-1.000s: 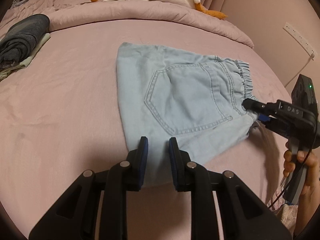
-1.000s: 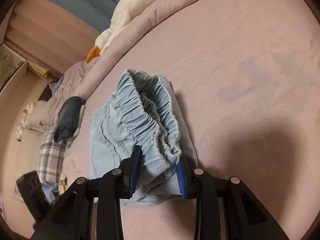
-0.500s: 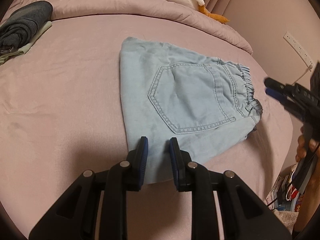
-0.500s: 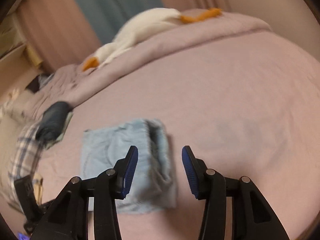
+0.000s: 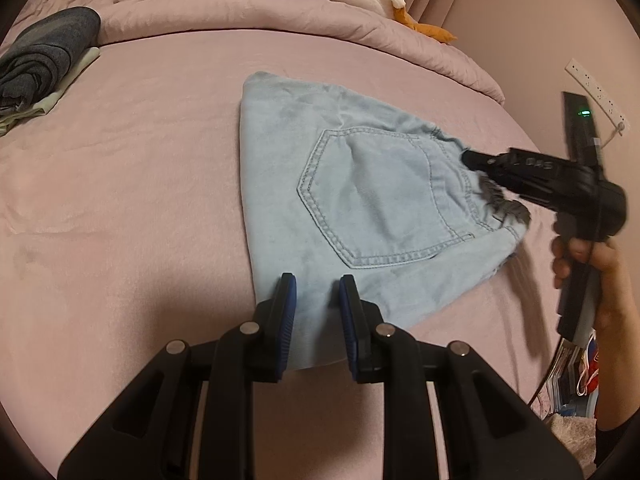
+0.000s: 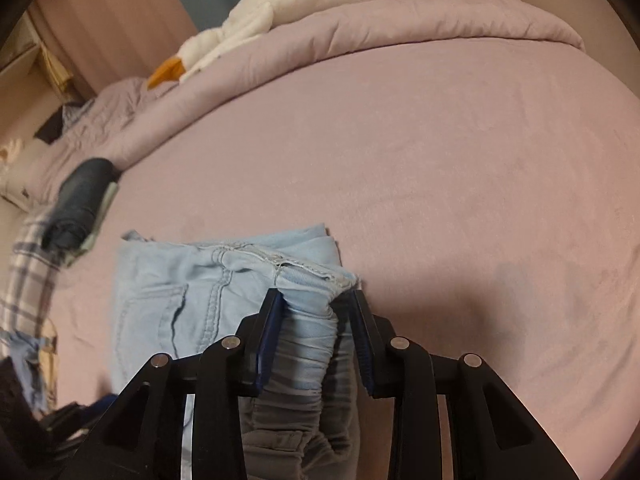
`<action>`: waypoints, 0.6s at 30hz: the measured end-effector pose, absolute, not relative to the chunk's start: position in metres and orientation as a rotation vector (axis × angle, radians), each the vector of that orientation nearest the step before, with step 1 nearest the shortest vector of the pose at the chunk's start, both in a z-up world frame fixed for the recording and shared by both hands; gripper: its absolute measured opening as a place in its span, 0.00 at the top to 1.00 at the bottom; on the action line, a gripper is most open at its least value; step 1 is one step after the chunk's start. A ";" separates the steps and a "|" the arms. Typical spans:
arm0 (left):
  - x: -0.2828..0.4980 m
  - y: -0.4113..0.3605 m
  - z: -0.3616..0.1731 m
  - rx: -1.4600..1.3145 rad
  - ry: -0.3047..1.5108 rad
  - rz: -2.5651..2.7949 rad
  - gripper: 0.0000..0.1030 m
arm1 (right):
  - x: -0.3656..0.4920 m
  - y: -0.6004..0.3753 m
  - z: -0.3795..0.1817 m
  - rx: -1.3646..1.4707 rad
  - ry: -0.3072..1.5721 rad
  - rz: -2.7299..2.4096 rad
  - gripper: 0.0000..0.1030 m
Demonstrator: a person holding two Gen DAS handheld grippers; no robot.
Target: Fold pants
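Dim, warm indoor light tints both views pinkish. Fisheye bending curves the bed [image 5: 160,168] at the edges, and dark vignettes fill the corners. Soft shadow pools under and ahead of each gripper, so the light perhaps comes from behind. The right wrist view is blurred, worst at its left.

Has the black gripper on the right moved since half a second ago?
Yes. In the left wrist view the right gripper has come back from beside the white wall socket strip onto the folded light-blue denim pants, its jaws closing on their elastic waistband.
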State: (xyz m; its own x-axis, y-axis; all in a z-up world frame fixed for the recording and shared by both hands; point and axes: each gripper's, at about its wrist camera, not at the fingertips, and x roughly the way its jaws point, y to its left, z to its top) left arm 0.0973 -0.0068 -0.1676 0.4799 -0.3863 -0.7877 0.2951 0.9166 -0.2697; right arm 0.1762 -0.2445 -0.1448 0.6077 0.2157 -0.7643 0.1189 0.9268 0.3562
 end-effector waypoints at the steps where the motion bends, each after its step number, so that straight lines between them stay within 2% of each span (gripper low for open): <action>1: 0.097 -0.007 -0.168 -0.105 0.987 -0.416 0.79 | 0.172 -0.244 -0.139 0.390 0.911 0.055 0.68; 8: 0.096 -0.007 -0.168 -0.116 0.987 -0.413 0.79 | 0.120 -0.220 -0.099 0.282 0.778 0.120 0.68; 10: 0.096 -0.007 -0.168 -0.118 0.986 -0.414 0.79 | 0.110 -0.210 -0.103 0.236 0.787 0.127 0.68; 13: 0.097 -0.005 -0.169 -0.130 0.987 -0.419 0.78 | 0.111 -0.195 -0.143 0.106 0.900 0.086 0.68; 14: 0.097 -0.004 -0.169 -0.134 0.987 -0.421 0.77 | 0.113 -0.190 -0.155 0.039 0.916 0.068 0.61; 15: 0.097 -0.003 -0.169 -0.140 0.984 -0.422 0.77 | 0.114 -0.190 -0.162 0.024 0.903 0.069 0.60; 18: 0.093 0.009 -0.168 -0.215 0.986 -0.415 0.76 | 0.117 -0.206 -0.161 0.166 0.908 0.079 0.59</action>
State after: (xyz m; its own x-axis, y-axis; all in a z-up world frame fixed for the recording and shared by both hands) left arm 0.0928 0.0094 -0.1677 0.4823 -0.4334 -0.7613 0.2418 0.9012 -0.3598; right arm 0.1172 -0.2064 -0.1606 0.6134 0.1381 -0.7776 0.0018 0.9844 0.1762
